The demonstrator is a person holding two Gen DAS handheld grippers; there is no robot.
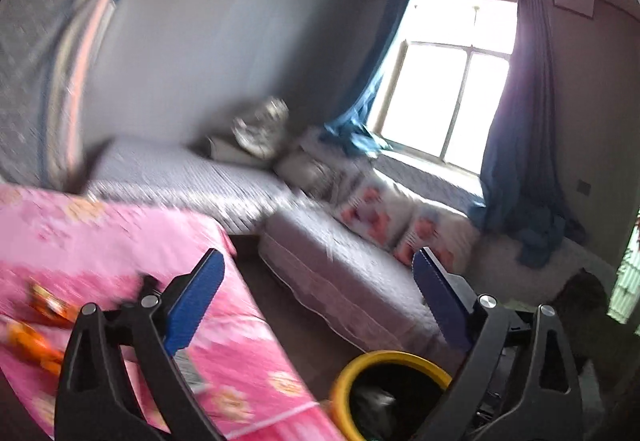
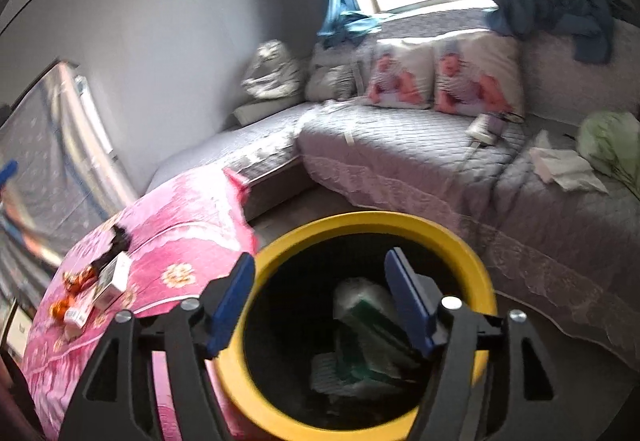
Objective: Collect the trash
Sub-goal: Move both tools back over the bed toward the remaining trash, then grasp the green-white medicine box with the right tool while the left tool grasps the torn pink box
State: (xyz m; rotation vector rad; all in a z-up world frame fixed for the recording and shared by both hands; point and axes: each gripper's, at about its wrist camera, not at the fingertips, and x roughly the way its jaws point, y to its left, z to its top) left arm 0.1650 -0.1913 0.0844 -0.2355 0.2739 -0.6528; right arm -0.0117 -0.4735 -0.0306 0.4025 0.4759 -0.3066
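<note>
1. My right claw [image 2: 320,297] hangs over the yellow bin [image 2: 472,253], jaws apart, gripping nothing.
2. Trash [image 2: 360,305] lies inside the bin.
3. My left claw [image 1: 316,301] gapes wide and empty beside the bin, above the pink table [image 1: 120,241].

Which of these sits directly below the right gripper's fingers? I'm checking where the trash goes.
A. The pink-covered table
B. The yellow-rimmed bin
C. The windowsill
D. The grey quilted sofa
B: in the right wrist view, the right gripper hangs with open, empty jaws over the mouth of the yellow-rimmed bin, where crumpled wrappers already lie; the pink-covered table stands beside it.
</note>
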